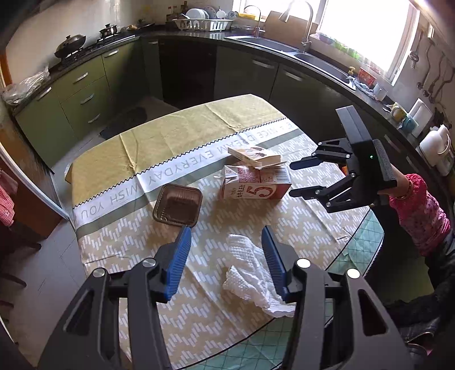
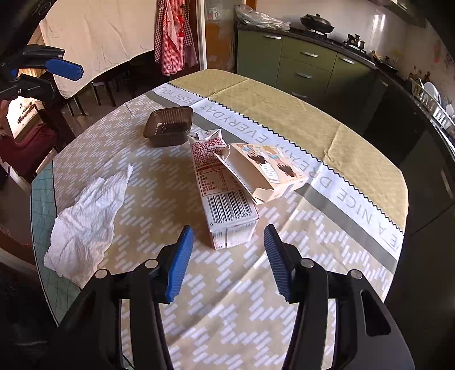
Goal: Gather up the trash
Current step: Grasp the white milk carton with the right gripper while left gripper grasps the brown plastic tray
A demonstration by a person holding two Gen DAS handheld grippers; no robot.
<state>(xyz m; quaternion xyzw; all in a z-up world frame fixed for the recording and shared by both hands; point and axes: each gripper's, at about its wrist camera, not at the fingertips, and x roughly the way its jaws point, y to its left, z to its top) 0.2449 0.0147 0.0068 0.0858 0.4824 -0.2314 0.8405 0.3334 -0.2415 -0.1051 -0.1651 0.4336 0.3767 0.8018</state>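
A crumpled white paper towel (image 1: 253, 273) lies on the table just below my open left gripper (image 1: 226, 242); it also shows in the right wrist view (image 2: 85, 222). A milk carton (image 1: 256, 186) lies on its side mid-table, with a small torn cardboard box (image 1: 253, 155) resting on it. A brown plastic tray (image 1: 177, 205) sits left of the carton. My right gripper (image 2: 229, 242) is open and empty, held above the table just short of the carton's bottom end (image 2: 227, 210), with the box (image 2: 264, 173) and tray (image 2: 167, 125) beyond. The right gripper shows in the left view (image 1: 304, 179).
The round table has a beige patterned cloth (image 1: 176, 142) with lettering. Green kitchen cabinets (image 1: 82, 94), a stove with pots (image 1: 71, 45), a sink (image 1: 315, 59) and a dish rack (image 1: 204, 22) ring the room. Chairs (image 2: 93, 91) stand beyond the table's far side.
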